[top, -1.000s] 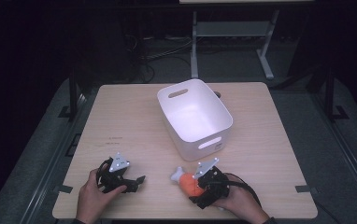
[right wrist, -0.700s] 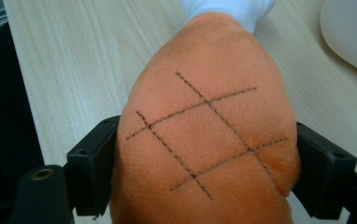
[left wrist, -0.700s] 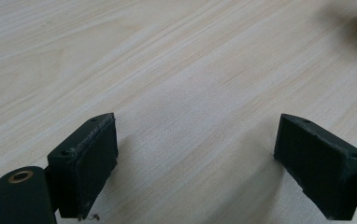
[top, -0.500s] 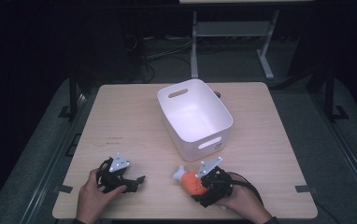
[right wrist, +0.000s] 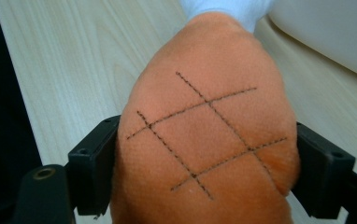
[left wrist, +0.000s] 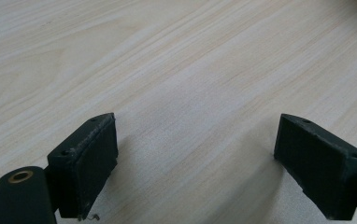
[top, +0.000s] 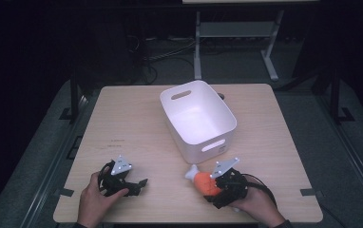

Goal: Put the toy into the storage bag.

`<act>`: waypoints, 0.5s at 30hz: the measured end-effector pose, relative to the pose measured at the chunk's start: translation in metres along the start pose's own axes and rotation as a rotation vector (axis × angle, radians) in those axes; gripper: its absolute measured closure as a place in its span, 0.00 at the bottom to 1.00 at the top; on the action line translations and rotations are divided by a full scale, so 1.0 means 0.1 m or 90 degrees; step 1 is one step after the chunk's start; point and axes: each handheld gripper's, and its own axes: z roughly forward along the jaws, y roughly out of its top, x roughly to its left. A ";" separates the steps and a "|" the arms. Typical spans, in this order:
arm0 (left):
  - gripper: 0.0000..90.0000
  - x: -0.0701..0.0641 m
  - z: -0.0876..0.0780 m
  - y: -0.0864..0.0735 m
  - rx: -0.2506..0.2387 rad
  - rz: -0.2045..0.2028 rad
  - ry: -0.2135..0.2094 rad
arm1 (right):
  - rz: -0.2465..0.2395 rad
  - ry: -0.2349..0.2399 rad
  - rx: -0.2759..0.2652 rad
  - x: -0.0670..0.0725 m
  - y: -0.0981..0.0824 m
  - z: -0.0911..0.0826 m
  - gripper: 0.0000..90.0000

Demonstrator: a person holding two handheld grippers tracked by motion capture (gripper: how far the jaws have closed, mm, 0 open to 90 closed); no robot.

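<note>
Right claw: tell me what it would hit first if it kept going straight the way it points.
Probably the white bin. The right claw, shut on the orange plush toy, points toward the bin's near wall, with bare table between; depth is uncertain.

A light wooden table (top: 132, 118) stands on a dark grey floor (top: 341, 156) in a dim, nearly black room, with a white metal frame (top: 232, 33) on 2 legs behind it and tangled dark cables (top: 165, 59) lying beside that frame.

Table (top: 137, 128) lit from above, surroundings dark; bin (top: 196, 118) interior glares; close-ups perhaps slightly soft.
</note>
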 end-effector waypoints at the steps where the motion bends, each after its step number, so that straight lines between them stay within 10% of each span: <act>1: 0.14 0.00 0.00 0.00 0.000 0.000 0.000 | 0.002 -0.003 -0.001 -0.01 -0.02 -0.02 0.23; 15: 0.14 0.00 0.00 0.00 0.000 0.000 0.000 | 0.039 -0.037 -0.003 -0.20 -0.22 -0.19 0.23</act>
